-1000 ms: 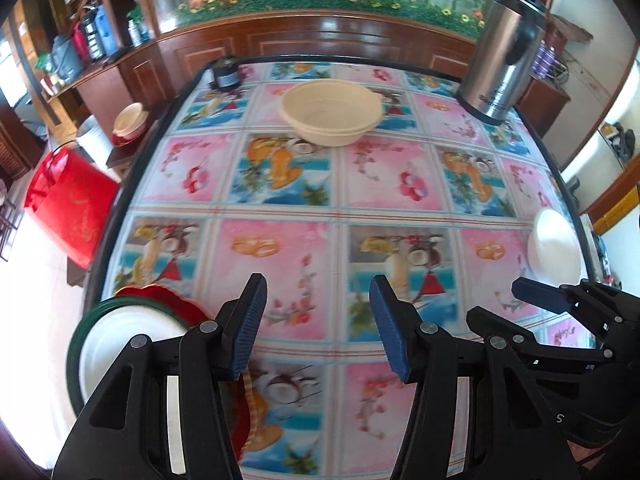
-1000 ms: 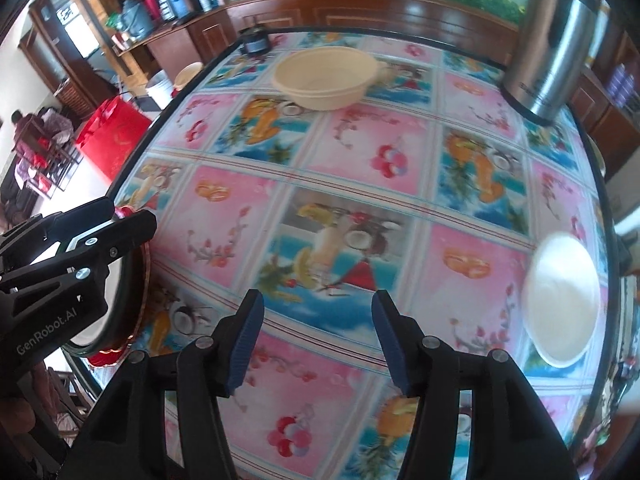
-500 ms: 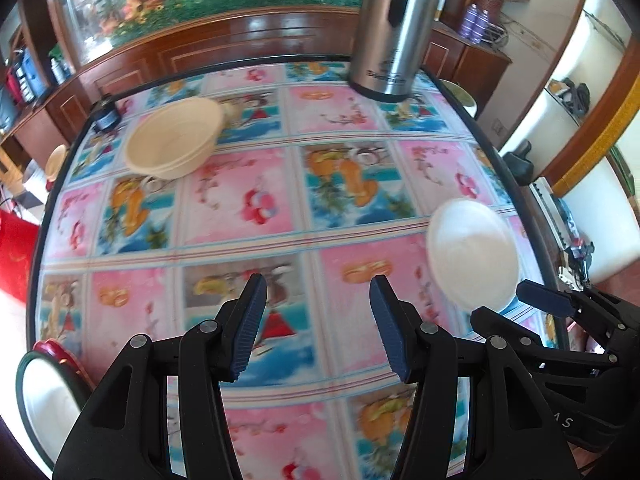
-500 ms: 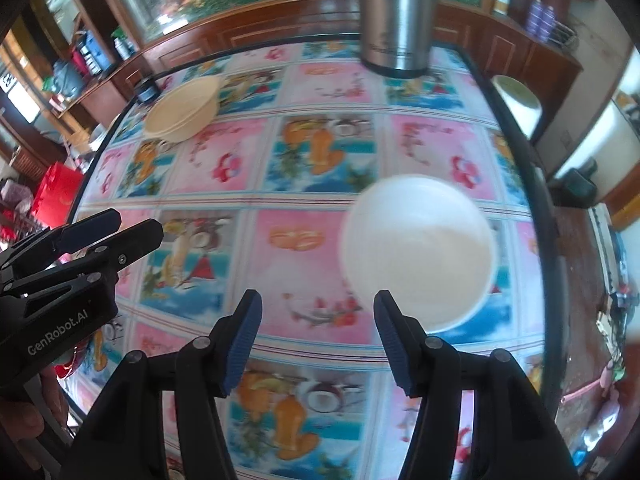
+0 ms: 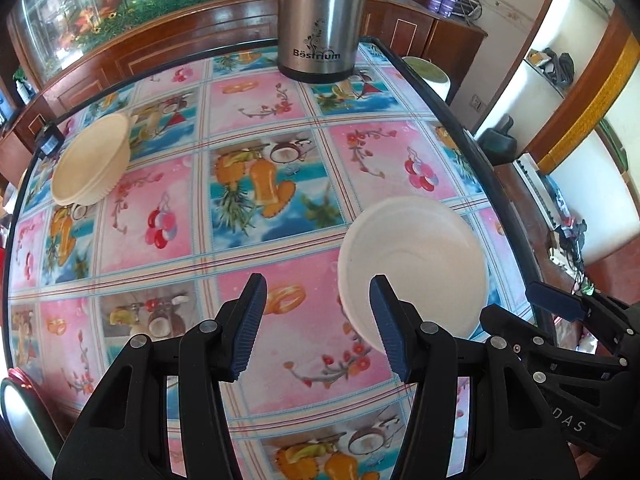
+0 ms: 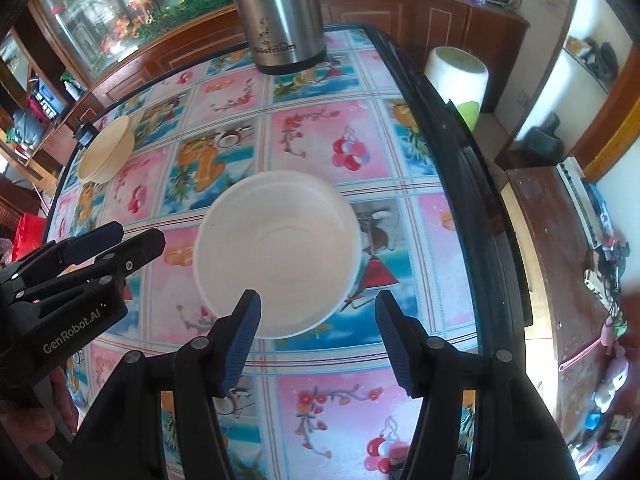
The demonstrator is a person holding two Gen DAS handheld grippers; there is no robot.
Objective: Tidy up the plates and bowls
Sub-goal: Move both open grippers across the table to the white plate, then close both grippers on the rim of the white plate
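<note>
Now both views have swung from the plate stack to the white bowl [image 6: 276, 260] by the desk's [image 6: 320, 152] right edge. My right gripper [image 6: 316, 340] sits spread just before its near rim, the left gripper [image 5: 316, 324] spread beside it; I judge a grasp comes next.

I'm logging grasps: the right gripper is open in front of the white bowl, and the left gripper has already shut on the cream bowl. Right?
Not quite. The left gripper is open and empty, as its own wrist view shows; the cream bowl sits untouched across the table. The right gripper is indeed open before the white bowl.
</note>
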